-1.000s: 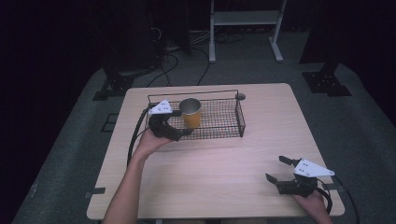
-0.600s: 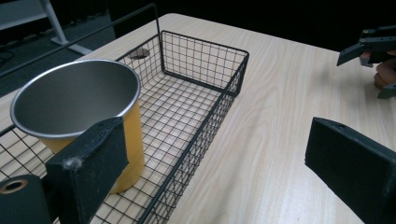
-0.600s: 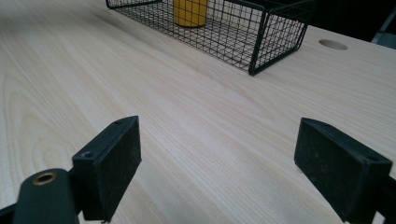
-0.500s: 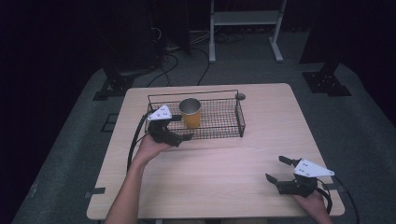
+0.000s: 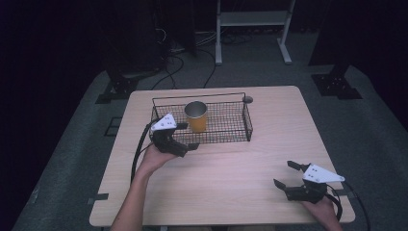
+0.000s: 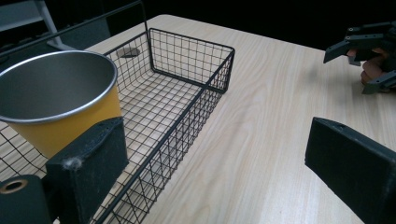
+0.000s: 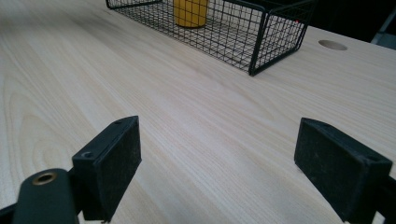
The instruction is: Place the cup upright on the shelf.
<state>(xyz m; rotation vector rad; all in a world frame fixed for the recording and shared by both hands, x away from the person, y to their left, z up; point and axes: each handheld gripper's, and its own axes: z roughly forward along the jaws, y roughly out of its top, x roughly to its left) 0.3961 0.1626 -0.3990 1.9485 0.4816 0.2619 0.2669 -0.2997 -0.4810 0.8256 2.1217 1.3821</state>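
Dark floor and black stands ring a pale wooden table (image 5: 226, 168), and near its far edge sits a black wire basket (image 5: 231, 132); inside the basket's left part stands a yellow cup (image 5: 196, 116) with a metal-grey inside, upright, mouth up, its long axis vertical; nothing grips it.

From the cup outward: the left gripper (image 5: 185, 147) hangs just in front of the basket's near left corner, jaws spread wide with nothing between them; in the left gripper view the cup (image 6: 56, 100) rises just behind the left jaw, across the basket's near wire wall (image 6: 187, 121), while the other jaw stands over bare table; so the cup lies ahead and to the left of this gripper's line, close by but not between the jaws.

The right gripper (image 5: 286, 175) rests low at the table's near right corner, well apart from the basket, jaws likewise wide and holding nothing; its own view looks along the wood grain with the cup (image 7: 190, 11) far off behind the mesh.

The left hand (image 5: 154, 159) is by far the nearer, I judge; any reach for the cup would have to clear the wire rim from above, since the wall stands between jaws and cup.
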